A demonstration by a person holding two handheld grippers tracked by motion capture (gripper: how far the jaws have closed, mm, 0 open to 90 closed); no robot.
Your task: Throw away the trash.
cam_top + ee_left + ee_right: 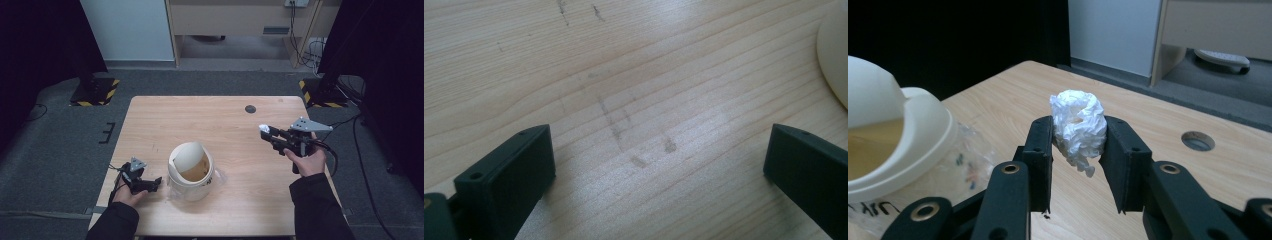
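Note:
A small cream bin (190,171) with a swing lid tipped open stands near the middle front of the wooden table (215,115); its lid and rim appear at the left of the right gripper view as the bin (893,145). My right gripper (266,131) hovers above the table's right side, shut on a crumpled white paper ball (1079,127), also seen as the paper ball (264,129). My left gripper (156,182) rests low at the front left beside the bin, its jaws wide apart over bare wood, and the bin's edge (834,55) lies to its right.
A round cable hole (250,109) sits at the table's back right. A clear plastic liner (968,165) bulges from under the bin's rim. Dark curtains, stand bases with yellow-black stripes (95,92) and cables (360,125) lie on the carpet around the table.

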